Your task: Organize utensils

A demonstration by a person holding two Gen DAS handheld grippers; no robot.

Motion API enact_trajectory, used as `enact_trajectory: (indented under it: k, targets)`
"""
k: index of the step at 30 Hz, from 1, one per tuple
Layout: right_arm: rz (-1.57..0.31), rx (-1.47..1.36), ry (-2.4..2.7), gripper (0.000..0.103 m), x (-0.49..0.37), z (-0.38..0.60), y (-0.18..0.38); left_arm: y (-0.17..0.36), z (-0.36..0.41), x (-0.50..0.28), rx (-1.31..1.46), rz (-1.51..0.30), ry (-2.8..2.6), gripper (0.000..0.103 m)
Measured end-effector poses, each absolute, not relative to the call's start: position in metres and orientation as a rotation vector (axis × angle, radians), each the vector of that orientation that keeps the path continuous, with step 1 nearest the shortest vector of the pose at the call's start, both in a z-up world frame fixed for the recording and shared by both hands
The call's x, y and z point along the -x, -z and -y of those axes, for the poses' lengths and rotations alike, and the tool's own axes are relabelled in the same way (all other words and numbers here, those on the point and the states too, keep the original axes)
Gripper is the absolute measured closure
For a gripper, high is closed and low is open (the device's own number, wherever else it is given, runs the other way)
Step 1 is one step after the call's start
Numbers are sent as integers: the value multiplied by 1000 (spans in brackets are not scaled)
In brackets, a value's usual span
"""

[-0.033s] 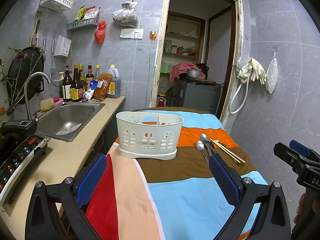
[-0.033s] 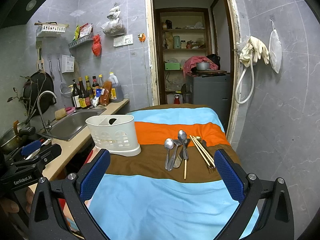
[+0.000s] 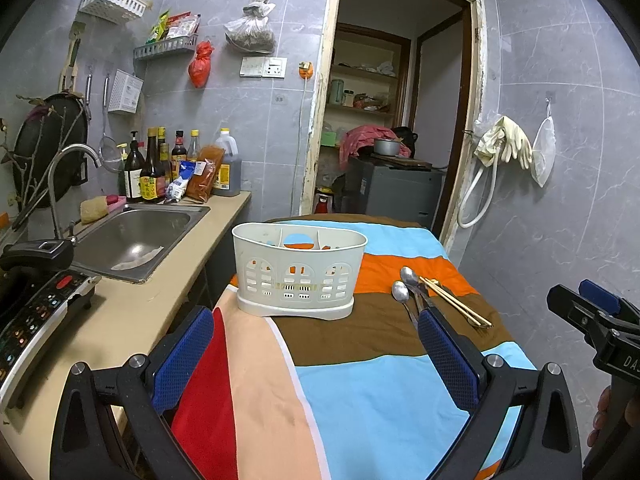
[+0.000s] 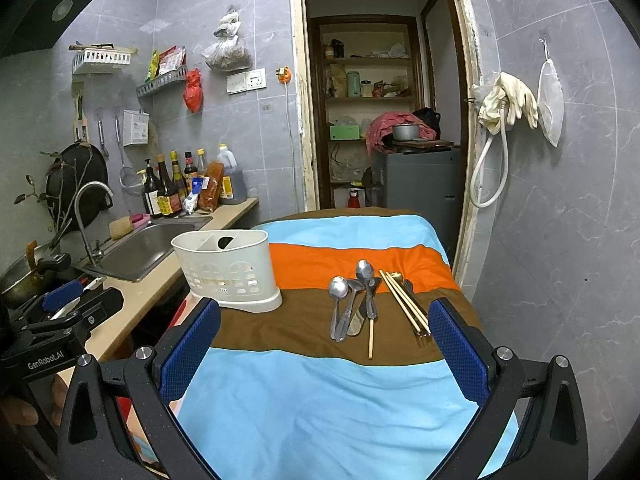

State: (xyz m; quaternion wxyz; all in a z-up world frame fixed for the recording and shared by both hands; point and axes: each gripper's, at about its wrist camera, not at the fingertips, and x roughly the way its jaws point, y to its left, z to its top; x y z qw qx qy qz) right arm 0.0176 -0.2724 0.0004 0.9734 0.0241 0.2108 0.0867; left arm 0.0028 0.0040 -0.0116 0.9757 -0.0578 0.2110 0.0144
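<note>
Right gripper (image 4: 324,352): I am holding it low over the blue band of the striped cloth (image 4: 320,400), jaws spread wide, nothing between them.
Left gripper (image 3: 316,356): I am keeping it spread wide too and carrying nothing, aimed at the caddy.
Utensils: 2 spoons (image 4: 352,292), chopsticks (image 4: 404,302) and what looks like a fork are lying together on the brown band, straight ahead of my right gripper and slightly right of its centre.
Long axis: handles are pointing back toward me, bowls away, so they are running roughly along my line of approach.
Caddy (image 4: 230,270): it is standing upright, left of the pile and well apart from it; its compartments look empty.
Nearer arm: I am judging the right, since in the left view the pile is sitting off behind the right-hand finger (image 3: 448,356).
Next move: I am expecting a forward reach and a turn of the wrist to close across a handle.
</note>
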Motion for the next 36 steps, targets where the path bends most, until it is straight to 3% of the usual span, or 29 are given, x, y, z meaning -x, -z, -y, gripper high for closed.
enact_trajectory:
  k: [36]
  targets:
    - [-386, -68, -92, 1, -72, 309, -29, -12, 42, -78, 56, -386, 119, 1]
